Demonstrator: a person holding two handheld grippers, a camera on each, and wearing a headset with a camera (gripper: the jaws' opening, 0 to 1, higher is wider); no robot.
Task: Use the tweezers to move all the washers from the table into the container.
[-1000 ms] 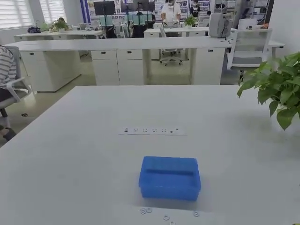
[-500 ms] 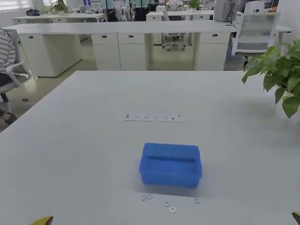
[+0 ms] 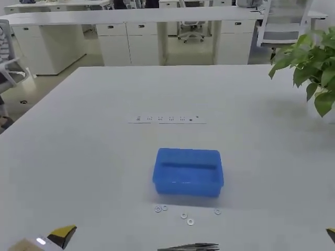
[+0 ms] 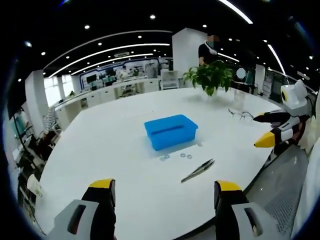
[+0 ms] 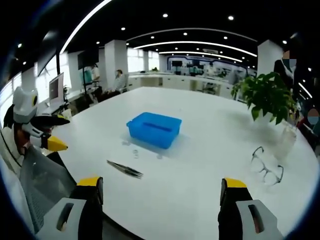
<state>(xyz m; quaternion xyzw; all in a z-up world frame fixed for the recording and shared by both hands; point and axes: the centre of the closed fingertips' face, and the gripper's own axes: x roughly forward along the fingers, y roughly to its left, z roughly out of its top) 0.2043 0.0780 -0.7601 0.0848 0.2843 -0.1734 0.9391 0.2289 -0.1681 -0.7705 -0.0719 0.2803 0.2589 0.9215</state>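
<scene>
Tweezers (image 3: 189,246): flat on table (image 3: 78,157), long axis 9-to-3 in head view; tip end unclear.
Washers (image 3: 183,212): between tweezers and blue container (image 3: 188,172).
Table strip (image 3: 166,120): marks unreadable.
Left gripper (image 4: 165,186): jaws wide, empty; tweezers ahead, 1 o'clock, apart.
Right gripper (image 5: 161,182): jaws wide, empty; tweezers ahead, 11 o'clock.

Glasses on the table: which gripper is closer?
Right. The right gripper has the glasses lying a short way ahead, off its right jaw. The left gripper is well to the other side; in its view the glasses lie far off, beside the right gripper.
</scene>
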